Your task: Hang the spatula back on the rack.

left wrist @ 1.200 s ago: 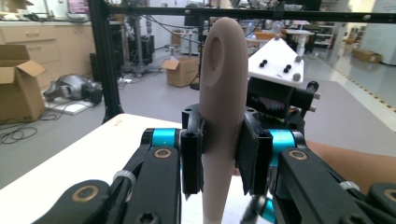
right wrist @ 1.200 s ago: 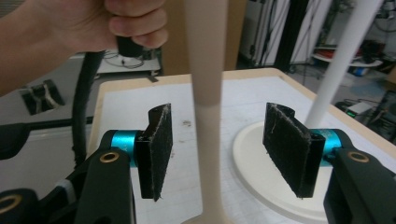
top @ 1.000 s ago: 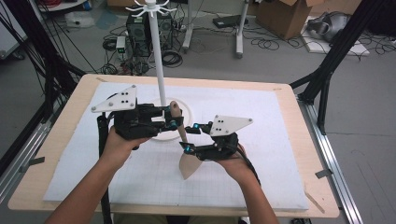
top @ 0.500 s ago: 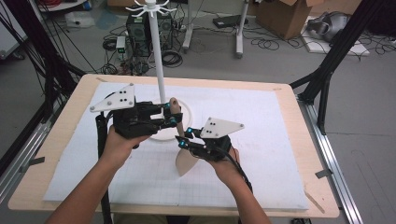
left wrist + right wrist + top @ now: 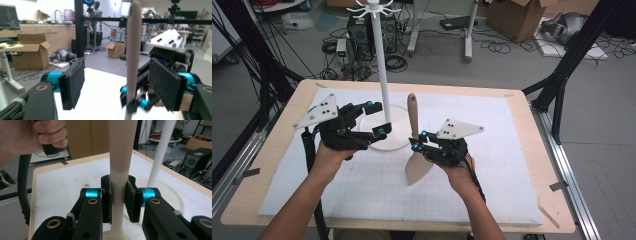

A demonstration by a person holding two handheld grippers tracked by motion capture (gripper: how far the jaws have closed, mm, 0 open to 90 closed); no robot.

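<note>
A wooden spatula [image 5: 412,112] stands nearly upright over the white mat, handle up and flat blade [image 5: 418,170] down. My right gripper [image 5: 416,141] is shut on its neck; in the right gripper view the pads [image 5: 130,197] of that gripper [image 5: 118,200] press both sides of the handle [image 5: 121,157]. A white stand has a tall pole [image 5: 384,90] and a round base [image 5: 398,142]. My left gripper [image 5: 378,119] hovers open just left of the pole's foot. In its own view my left gripper [image 5: 118,85] holds nothing, with the spatula [image 5: 132,50] farther off.
The white mat [image 5: 512,165] covers most of the wooden table [image 5: 542,150]. The stand's hooked top [image 5: 373,6] rises high at the back. Black frame posts [image 5: 562,75] flank the table. Boxes and cables lie on the floor beyond.
My right gripper has raised the spatula from a low, tilted pose to nearly upright and shifted slightly left and back. The left gripper has barely moved.
</note>
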